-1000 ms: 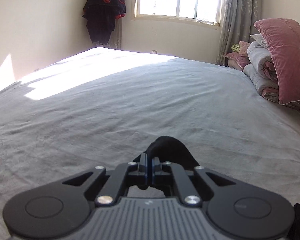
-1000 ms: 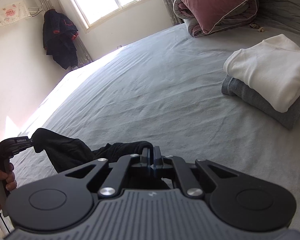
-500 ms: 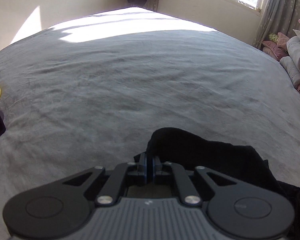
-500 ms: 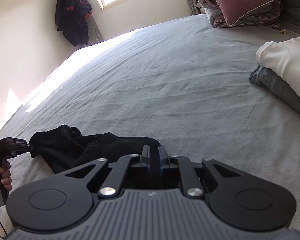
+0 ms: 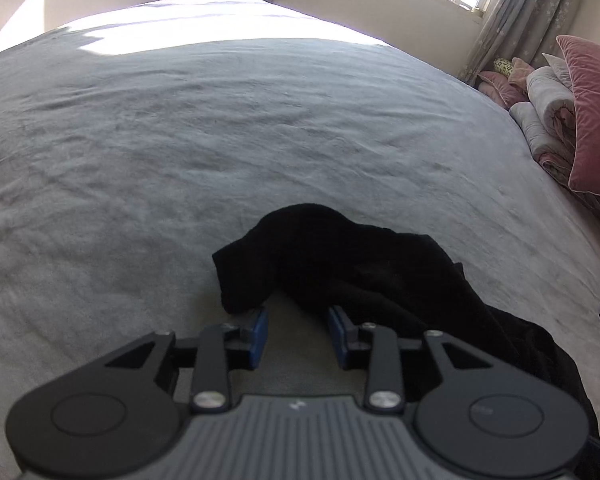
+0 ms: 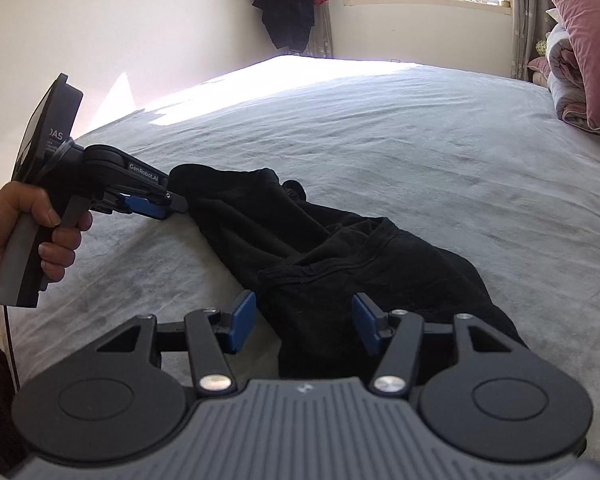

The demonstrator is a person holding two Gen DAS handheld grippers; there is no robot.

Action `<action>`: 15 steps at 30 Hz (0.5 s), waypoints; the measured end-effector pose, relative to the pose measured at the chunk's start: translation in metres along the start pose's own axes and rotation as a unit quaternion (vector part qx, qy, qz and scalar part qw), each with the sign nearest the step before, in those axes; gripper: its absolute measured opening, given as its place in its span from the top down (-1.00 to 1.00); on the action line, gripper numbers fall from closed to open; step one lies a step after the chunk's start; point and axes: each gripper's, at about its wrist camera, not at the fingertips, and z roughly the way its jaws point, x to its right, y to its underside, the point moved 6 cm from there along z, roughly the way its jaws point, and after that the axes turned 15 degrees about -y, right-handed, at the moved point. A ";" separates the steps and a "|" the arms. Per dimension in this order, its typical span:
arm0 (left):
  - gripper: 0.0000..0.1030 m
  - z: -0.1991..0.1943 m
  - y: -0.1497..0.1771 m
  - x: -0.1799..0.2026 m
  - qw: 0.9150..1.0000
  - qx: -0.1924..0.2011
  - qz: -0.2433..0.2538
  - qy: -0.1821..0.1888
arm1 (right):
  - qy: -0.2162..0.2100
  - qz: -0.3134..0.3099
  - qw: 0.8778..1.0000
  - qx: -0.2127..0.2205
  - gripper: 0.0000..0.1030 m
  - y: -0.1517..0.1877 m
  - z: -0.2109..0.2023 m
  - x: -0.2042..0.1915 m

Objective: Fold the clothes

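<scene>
Black trousers [image 6: 340, 264] lie bunched across my front, long axis from left gripper [image 6: 172, 206] to right gripper [image 6: 304, 320]; both jaws opening, cloth released.

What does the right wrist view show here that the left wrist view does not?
Only the right wrist view shows the hand holding the left tongs, and the dark jacket hanging in the corner. Only the left wrist view shows its own opening tongs with bare bedspread between the pads. Both share the black garment, window and pink pillow.
</scene>
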 end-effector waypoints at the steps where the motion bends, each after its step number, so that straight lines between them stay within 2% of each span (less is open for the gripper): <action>1: 0.34 0.002 0.000 0.002 1.000 -0.003 0.002 0.005 | 0.008 -0.009 1.000 -0.004 -0.12 0.003 0.004 -0.001; 3: 0.34 0.003 -0.002 0.006 1.000 0.001 0.008 0.009 | 0.022 -0.019 1.000 -0.008 0.06 0.006 0.010 0.001; 5: 0.34 0.003 -0.006 0.010 1.000 0.011 0.013 0.009 | 0.031 -0.011 0.999 -0.009 0.46 0.006 0.013 0.009; 8: 0.32 0.004 -0.014 0.014 1.000 0.025 0.016 0.012 | 0.034 0.010 0.999 -0.001 0.76 0.003 0.010 0.018; 12: 0.28 0.009 -0.020 0.016 0.999 0.026 0.015 0.016 | 0.036 0.028 0.999 0.016 0.79 -0.004 0.000 0.024; 15: 0.27 0.013 -0.021 0.018 0.999 0.021 0.018 0.018 | 0.018 0.046 0.999 0.020 0.79 -0.007 -0.009 0.023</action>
